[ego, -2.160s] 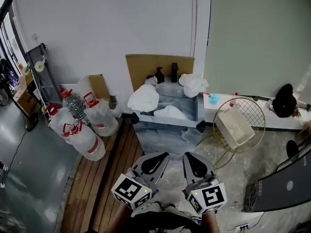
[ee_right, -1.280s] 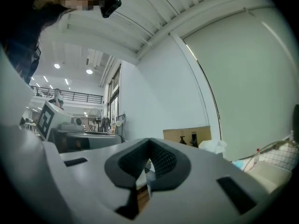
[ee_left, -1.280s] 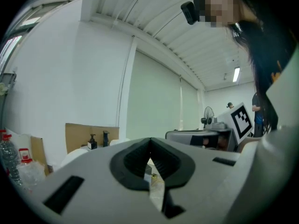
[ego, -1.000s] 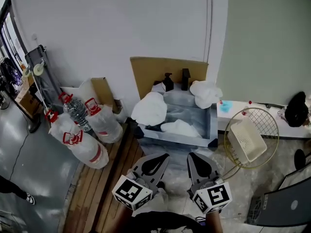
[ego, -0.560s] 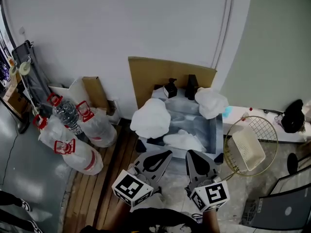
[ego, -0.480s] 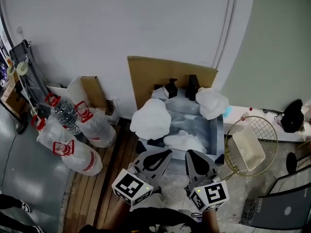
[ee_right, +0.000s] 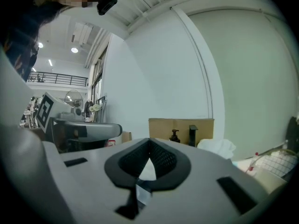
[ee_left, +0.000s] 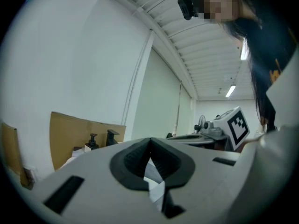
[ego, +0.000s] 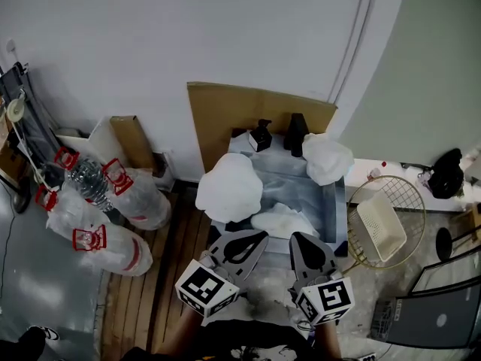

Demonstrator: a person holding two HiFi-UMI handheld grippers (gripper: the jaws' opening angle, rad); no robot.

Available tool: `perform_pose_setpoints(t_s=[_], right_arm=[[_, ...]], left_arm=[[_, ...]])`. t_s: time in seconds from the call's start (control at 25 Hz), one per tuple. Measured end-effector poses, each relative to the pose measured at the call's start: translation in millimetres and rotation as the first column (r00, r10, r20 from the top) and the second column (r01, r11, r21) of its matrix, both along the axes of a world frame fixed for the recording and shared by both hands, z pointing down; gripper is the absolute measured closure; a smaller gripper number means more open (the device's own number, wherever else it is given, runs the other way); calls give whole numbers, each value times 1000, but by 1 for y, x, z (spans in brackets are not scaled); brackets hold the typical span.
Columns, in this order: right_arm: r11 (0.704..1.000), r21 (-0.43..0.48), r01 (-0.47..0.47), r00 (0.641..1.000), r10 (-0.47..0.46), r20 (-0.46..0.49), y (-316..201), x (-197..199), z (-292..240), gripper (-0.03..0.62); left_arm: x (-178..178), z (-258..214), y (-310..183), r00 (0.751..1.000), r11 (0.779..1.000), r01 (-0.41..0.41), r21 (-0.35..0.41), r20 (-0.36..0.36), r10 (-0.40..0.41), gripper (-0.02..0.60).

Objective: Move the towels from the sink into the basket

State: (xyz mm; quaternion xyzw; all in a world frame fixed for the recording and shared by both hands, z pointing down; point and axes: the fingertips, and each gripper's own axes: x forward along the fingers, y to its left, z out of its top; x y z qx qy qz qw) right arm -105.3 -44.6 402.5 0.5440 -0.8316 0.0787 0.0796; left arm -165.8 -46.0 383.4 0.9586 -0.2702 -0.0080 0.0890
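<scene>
Jaws closed, empty, on left gripper (ego: pixel 254 237) and right gripper (ego: pixel 298 238), whose cubes (ego: pixel 207 292) bear black-and-white square markers.

A brown cardboard sheet (ego: pixel 225 115) leans against the white wall (ego: pixel 188 28) at twelve o'clock in the head view. A dark pump bottle (ego: pixel 260 136) and a black tap (ego: pixel 296 132) stand just in front of it. Around nine o'clock, clear water jugs (ego: pixel 105 235) with red handles lie at the edge of the wooden floor slats (ego: pixel 150 299), near a smaller cardboard piece (ego: pixel 128 138). A black bundle (ego: pixel 445 174) sits at three o'clock, and a grey laptop (ego: pixel 443 318) at four.
</scene>
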Motion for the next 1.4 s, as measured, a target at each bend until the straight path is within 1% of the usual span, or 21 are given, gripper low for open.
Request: perform_pose_setpoints(t_s=[0.24,0.36,0.52,0.6,0.68,0.84,0.92,1.0,1.08,1.16,1.24,1.28,1.32,1.4], right_arm=[[999,-40,-30,999,29,-25,-6,18,14,591],[998,-55,-24,999,22,-32,-11,28,20,591],[995,-101,-5,1000,4,-10,-22,48,41,589],[992,-128,17,1000,-18,-7,-28,57,53,589],[987,-155,48,998,-53,-28,-34,65,68,589],[965,-221,142,983,-165,-85,-47,75,101,578],[942,-258,213,965,-244,-95,-52,74,116,484],[910,-296,291,935,-335,-113,-57,70,132,435],[863,-349,365,891,-432,-139,-59,66,153,378],[804,-412,429,837,-525,-154,-59,61,174,323],[747,-472,469,788,-595,-158,-60,57,195,299],[724,-498,477,771,-617,-158,-62,56,204,287],[707,-520,479,758,-632,-161,-65,55,213,278],[680,-559,474,744,-649,-159,-72,56,230,270]], left_arm=[[7,9,-8,1000,1000,-6,-29,2,6,583],[12,10,-12,1000,999,9,-36,4,-9,583],[24,16,-16,999,998,36,-48,36,-34,583],[32,15,-19,998,998,52,-42,41,-50,583],[37,15,-23,996,996,73,-42,49,-71,583],[43,18,-29,991,992,114,-47,75,-111,583],[43,19,-33,987,989,138,-51,87,-133,583],[42,19,-36,983,986,160,-52,97,-154,583],[40,19,-37,979,982,181,-52,106,-175,583],[37,19,-39,974,978,202,-52,113,-195,583],[33,20,-40,969,974,222,-53,120,-215,583],[31,21,-41,967,971,232,-53,123,-225,583],[29,22,-42,964,969,242,-54,126,-234,583],[26,23,-43,959,964,260,-57,131,-251,583]])
